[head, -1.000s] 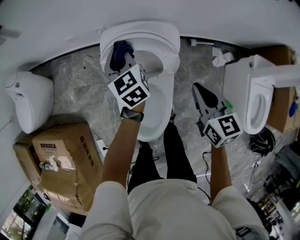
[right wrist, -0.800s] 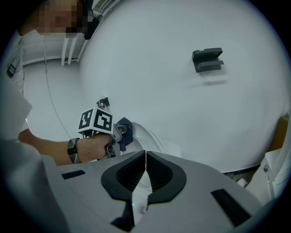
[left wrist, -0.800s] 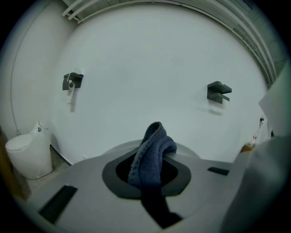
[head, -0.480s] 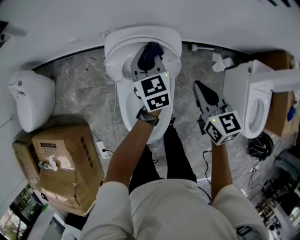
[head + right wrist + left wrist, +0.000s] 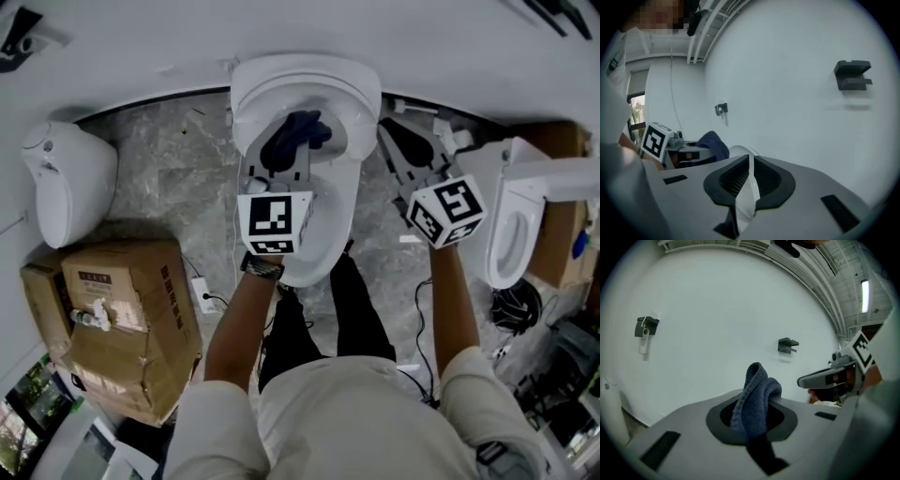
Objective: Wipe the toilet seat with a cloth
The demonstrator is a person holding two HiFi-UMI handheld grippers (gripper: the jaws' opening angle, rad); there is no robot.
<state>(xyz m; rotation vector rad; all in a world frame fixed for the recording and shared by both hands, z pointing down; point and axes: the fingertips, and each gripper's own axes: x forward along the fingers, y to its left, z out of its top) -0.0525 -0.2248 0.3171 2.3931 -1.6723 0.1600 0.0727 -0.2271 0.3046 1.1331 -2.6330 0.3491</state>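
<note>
The white toilet (image 5: 356,80) stands against the wall at the top of the head view. My left gripper (image 5: 286,157) hangs over its seat, shut on a dark blue cloth (image 5: 295,133) that bunches up from between the jaws (image 5: 757,397). My right gripper (image 5: 386,131) points up-left with its tips at the toilet's right rim, jaws shut. A thin white strip (image 5: 744,187) shows in the slit between its pads; I cannot tell whether it is held. The left gripper (image 5: 686,152) and cloth (image 5: 715,143) also show in the right gripper view.
A second white toilet (image 5: 66,183) stands at the left with cardboard boxes (image 5: 122,314) in front of it. Another toilet (image 5: 511,211) and a box stand at the right. Cables (image 5: 422,309) lie on the grey stone floor. The person's legs stand at the toilet's front.
The left gripper has carried the cloth from the toilet's left side to its middle. The right gripper has moved from over the floor up to the toilet's right rim.
</note>
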